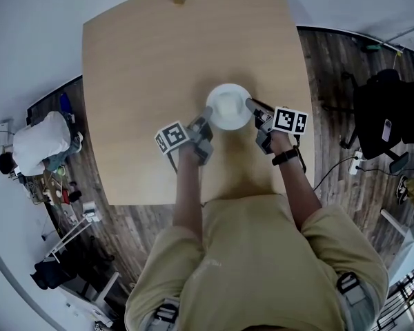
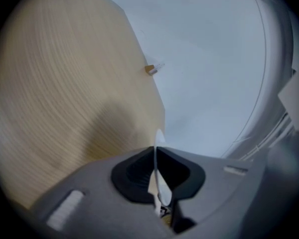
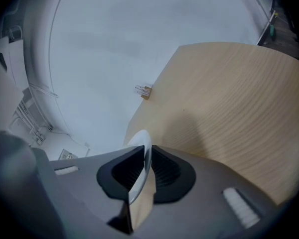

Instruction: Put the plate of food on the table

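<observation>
Left gripper point(image 1: 205, 124) and right gripper point(image 1: 252, 107) each pinch opposite rims of the white plate point(image 1: 229, 105) over the table point(image 1: 145, 61).

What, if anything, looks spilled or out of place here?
Nothing stands out. The plate looks level over the table, its rim pinched by the left gripper and the right gripper on opposite sides. No spill shows.
</observation>
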Demonstrator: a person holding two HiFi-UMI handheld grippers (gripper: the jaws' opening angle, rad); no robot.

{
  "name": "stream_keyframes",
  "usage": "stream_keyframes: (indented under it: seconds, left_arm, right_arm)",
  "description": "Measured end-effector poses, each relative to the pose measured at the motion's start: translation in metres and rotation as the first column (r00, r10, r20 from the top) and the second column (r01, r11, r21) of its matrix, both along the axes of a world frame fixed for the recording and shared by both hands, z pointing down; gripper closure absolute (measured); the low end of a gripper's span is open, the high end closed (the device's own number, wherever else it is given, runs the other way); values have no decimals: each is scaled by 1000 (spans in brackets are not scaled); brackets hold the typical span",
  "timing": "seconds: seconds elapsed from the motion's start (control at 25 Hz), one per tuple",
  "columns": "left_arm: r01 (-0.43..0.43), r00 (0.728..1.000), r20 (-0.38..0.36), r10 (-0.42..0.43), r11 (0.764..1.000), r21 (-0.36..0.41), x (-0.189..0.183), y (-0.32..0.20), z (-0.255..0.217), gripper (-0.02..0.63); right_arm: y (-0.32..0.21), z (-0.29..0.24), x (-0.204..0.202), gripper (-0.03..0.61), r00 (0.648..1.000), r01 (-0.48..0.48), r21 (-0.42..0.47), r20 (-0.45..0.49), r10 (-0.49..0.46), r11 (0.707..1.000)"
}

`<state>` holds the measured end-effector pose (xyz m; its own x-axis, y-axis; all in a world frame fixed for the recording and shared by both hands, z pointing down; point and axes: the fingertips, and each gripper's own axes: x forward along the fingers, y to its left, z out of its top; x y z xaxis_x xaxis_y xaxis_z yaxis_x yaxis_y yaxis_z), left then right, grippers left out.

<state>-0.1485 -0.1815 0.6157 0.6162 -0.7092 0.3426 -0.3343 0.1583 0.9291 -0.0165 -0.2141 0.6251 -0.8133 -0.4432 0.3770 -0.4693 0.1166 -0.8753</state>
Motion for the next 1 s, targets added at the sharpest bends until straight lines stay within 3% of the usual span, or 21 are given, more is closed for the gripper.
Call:
stream_keyframes:
  seconds: [0.24,0.36,0.56,1.0]
  left_arm:
    - [-21,997,67,23,999,-30,-11,-35,32,591]
    - [-62,988,141,67,997,-43,-14,-49,49,584]
    - [-149,945,284,165,986,-80,-17,-60,74,564]
    - [-195,867,434,245,968,-157,-16,-60,89,552]
  right_arm:
    - [-36,26,-11,540,999,-6,-11,-38,5,1000]
    - [-48,41,-15,538,998,-7,-16,-69,6,1000]
    - [-61,58,-22,540,994,8,-15,-113,-10,1000]
    - [-63,71,-22,510,969,22,-29,-246,-29,999]
